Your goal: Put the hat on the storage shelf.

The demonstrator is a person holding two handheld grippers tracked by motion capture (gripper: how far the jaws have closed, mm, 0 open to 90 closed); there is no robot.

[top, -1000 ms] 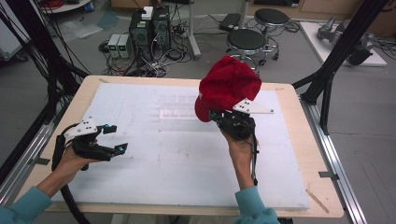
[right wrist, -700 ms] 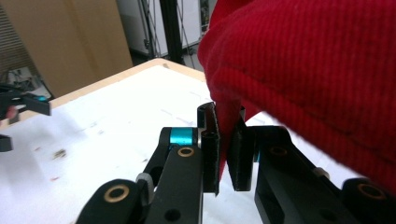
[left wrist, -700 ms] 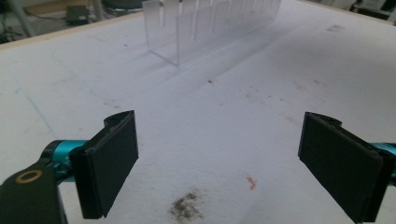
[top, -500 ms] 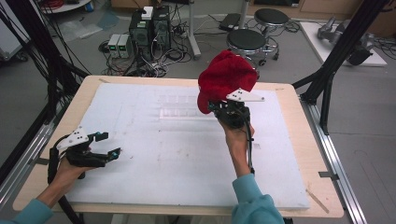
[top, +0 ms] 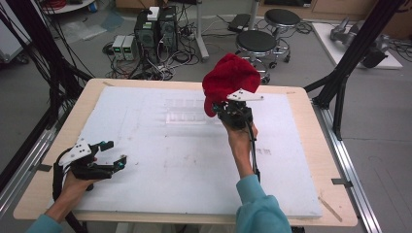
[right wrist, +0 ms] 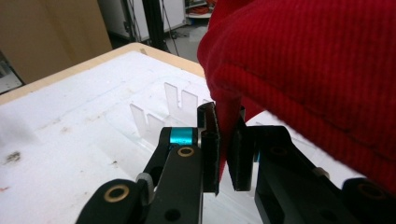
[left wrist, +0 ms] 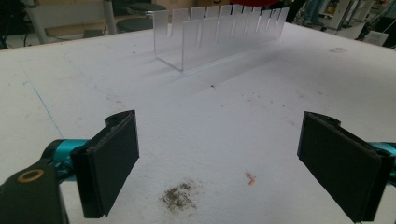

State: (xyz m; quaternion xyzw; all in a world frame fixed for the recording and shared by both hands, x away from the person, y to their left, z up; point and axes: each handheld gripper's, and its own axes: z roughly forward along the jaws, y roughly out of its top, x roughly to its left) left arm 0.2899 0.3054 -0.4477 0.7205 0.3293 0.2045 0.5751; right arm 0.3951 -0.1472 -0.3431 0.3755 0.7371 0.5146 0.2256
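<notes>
A red corduroy cap (top: 231,80) hangs in the air over the far middle of the white board, its fabric bulging above my right gripper (top: 228,110). In the right gripper view the cap (right wrist: 317,70) looms overhead and the right gripper (right wrist: 226,135) is shut on a fold of its edge. A clear slotted acrylic rack (top: 187,112) lies on the board just left of that gripper, and appears again at the far end (left wrist: 219,32) and below the cap (right wrist: 159,116). My left gripper (top: 115,154) rests low at the front left, open, with nothing between its jaws (left wrist: 229,158).
A white foam board (top: 145,194) covers the wooden table (top: 311,160). A dark smudge (left wrist: 180,198) marks the board in front of the left gripper. Stools (top: 256,42), computer boxes (top: 155,29) and black frame legs (top: 340,82) stand beyond the far edge.
My right gripper has carried the red cap a little farther away and left over the board. The left gripper has drawn back toward the front left corner.
</notes>
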